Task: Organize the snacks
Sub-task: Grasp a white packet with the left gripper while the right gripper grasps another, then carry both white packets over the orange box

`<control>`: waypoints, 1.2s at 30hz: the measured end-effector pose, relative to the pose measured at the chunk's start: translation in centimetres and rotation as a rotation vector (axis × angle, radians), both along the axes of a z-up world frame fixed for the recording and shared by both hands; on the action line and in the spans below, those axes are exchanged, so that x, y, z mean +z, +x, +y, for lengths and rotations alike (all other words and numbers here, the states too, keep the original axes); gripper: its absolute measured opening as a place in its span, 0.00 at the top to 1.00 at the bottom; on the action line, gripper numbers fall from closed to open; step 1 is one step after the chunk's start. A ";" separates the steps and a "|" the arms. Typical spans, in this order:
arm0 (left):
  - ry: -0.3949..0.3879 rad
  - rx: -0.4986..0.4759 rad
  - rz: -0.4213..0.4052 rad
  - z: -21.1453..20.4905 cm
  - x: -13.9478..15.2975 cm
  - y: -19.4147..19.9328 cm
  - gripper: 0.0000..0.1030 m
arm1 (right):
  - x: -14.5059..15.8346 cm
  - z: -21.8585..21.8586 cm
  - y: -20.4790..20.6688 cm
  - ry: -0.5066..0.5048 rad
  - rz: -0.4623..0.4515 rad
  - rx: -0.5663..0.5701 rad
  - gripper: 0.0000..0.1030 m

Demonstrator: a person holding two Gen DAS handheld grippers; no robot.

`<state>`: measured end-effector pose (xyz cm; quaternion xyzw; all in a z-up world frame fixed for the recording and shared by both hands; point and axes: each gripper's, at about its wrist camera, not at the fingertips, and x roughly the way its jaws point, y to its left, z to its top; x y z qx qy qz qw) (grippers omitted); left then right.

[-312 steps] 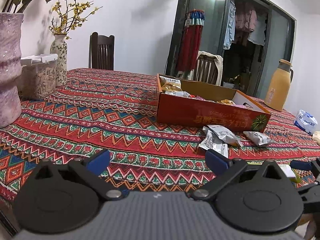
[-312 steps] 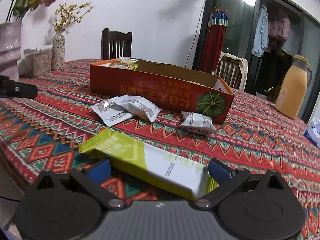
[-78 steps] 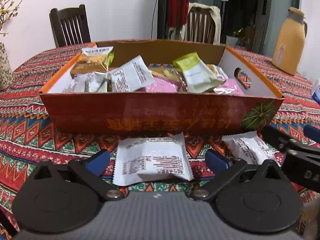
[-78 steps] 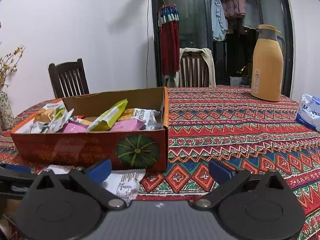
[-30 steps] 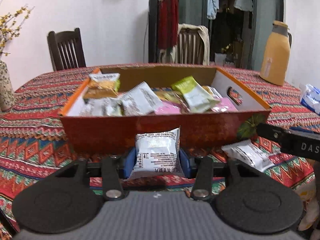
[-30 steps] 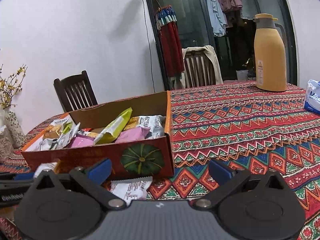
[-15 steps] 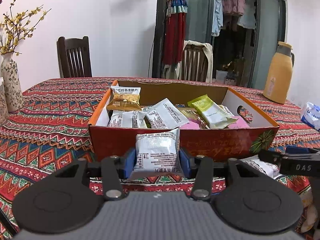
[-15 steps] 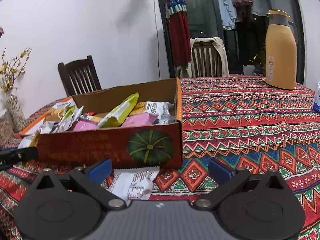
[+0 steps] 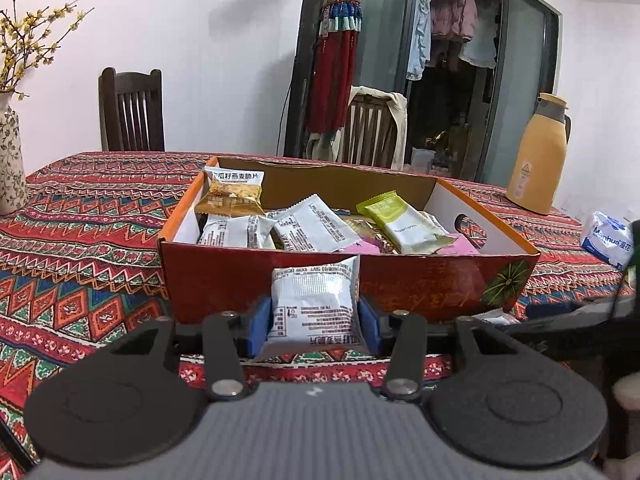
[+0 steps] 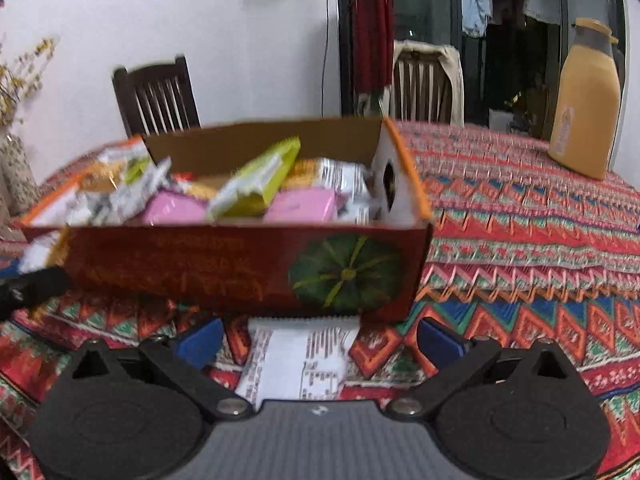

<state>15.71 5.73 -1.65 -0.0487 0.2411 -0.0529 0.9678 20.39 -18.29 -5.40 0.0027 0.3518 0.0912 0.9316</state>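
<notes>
The fingers of the left gripper (image 9: 316,322) pinch a white snack packet (image 9: 314,308) upright just short of the box's (image 9: 400,280) near wall, while the right gripper (image 10: 320,340) straddles, unclosed, another packet (image 10: 298,360) lying lengthwise on the tabletop.

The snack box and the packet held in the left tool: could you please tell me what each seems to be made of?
The snack box looks like printed cardboard: bare brown inner wall, folded edges, a cut-out handle hole. The packet gripped by the left tool appears to be glossy silvery plastic film or foil, judging by its crinkles and serrated seal.
</notes>
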 end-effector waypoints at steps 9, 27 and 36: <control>-0.031 0.004 0.008 0.6 -0.1 0.1 0.55 | -0.2 0.6 0.2 -0.042 0.020 -0.016 0.00; -0.065 0.012 -0.006 1.2 0.1 -0.1 0.54 | 1.1 -0.2 -3.7 -0.014 -0.091 0.010 0.47; -0.062 -0.010 -0.050 1.1 1.2 -1.3 0.54 | 3.0 -1.7 -6.1 0.027 -0.180 -0.017 0.48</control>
